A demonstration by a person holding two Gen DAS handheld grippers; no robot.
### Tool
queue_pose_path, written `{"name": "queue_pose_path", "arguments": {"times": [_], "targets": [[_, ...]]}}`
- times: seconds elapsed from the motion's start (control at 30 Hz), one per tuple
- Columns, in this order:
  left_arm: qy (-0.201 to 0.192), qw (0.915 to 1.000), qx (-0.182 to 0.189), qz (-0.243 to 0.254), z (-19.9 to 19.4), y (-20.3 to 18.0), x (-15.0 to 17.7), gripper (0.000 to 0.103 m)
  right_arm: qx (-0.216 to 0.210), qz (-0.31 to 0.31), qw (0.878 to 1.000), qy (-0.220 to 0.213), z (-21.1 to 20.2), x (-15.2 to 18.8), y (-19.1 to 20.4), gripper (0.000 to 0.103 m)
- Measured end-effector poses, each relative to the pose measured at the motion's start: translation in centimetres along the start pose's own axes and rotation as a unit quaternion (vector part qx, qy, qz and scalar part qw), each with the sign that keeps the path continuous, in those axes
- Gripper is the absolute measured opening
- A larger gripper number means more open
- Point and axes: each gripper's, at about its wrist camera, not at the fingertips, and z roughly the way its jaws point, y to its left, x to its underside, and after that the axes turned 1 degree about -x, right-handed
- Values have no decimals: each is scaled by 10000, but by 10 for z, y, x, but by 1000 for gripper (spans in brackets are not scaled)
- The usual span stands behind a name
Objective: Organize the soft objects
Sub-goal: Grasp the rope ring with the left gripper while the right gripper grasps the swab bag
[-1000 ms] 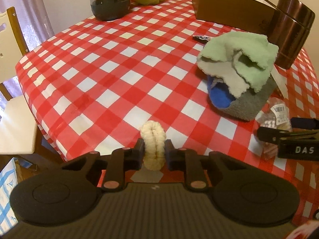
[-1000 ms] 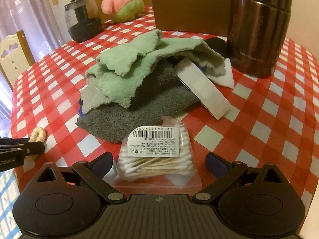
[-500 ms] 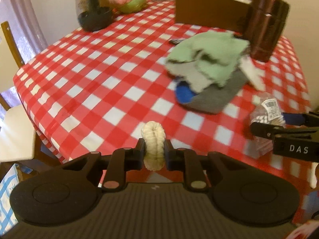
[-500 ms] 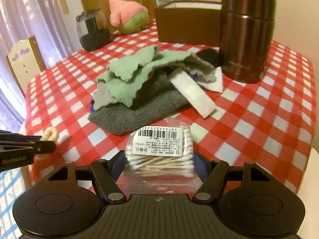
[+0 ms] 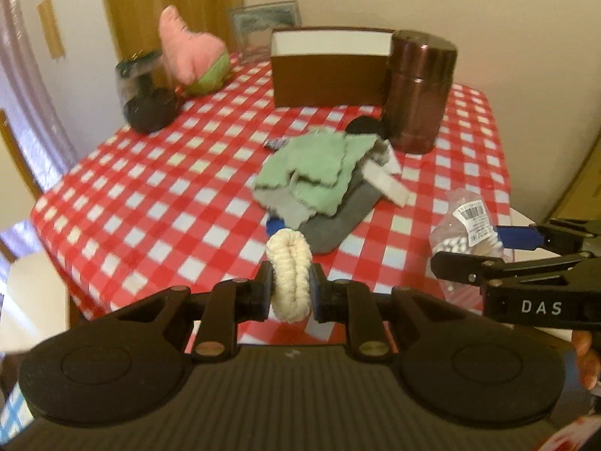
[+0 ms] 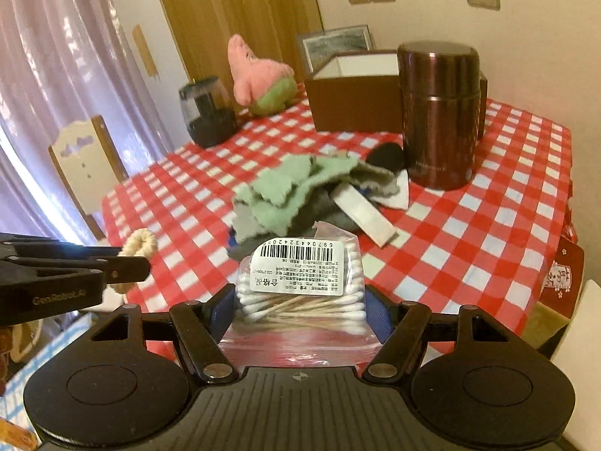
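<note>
My left gripper [image 5: 290, 288] is shut on a cream scrunchie [image 5: 289, 271], held above the near edge of the checked table; the scrunchie also shows in the right wrist view [image 6: 139, 245]. My right gripper [image 6: 298, 302] is shut on a clear bag of cotton swabs [image 6: 300, 282], lifted off the table; the bag also shows in the left wrist view [image 5: 465, 225]. A pile of green and grey cloths [image 5: 319, 176] lies mid-table, also in the right wrist view [image 6: 293, 195], with a white strip [image 6: 362, 216] on it.
A brown open box [image 5: 326, 67] stands at the back, a brown metal canister [image 5: 417, 90] beside it. A pink plush [image 5: 191, 56] and a dark jar [image 5: 144, 94] stand back left. A wooden chair [image 6: 86, 165] stands left of the table [image 5: 157, 195].
Both grippers have risen and drawn back from the table with their loads. The right gripper closed on the swab bag and lifted it; the scrunchie stays gripped.
</note>
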Motion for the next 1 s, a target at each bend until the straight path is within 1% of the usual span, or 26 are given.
{"name": "queue_pose_path", "arguments": {"times": [0.13, 0.27, 0.33, 0.43, 0.57, 0.73, 0.9, 1.0], "targets": [[-135, 9994, 210, 221, 20, 9, -29, 18, 74, 61, 9999, -141, 9, -23, 9, 71], [-226, 9968, 583, 499, 60, 33, -72, 18, 275, 291, 9988, -298, 41, -58, 20, 71], [-288, 9943, 769, 674, 80, 48, -97, 18, 379, 448, 9976, -356, 60, -77, 18, 71], [-346, 9904, 928, 960, 109, 68, -134, 18, 513, 595, 9962, -376, 88, -105, 14, 71], [-436, 9839, 1178, 1275, 145, 86, -179, 18, 792, 759, 9930, -447, 120, -140, 4, 71], [-561, 9767, 1469, 1461, 185, 96, -226, 18, 1138, 792, 9887, -569, 155, -180, -12, 71], [-642, 9709, 1611, 1652, 221, 96, -267, 18, 1403, 748, 9846, -732, 182, -223, -29, 71], [-752, 9671, 1701, 1734, 238, 92, -290, 18, 1460, 861, 9822, -808, 196, -246, -47, 71]]}}
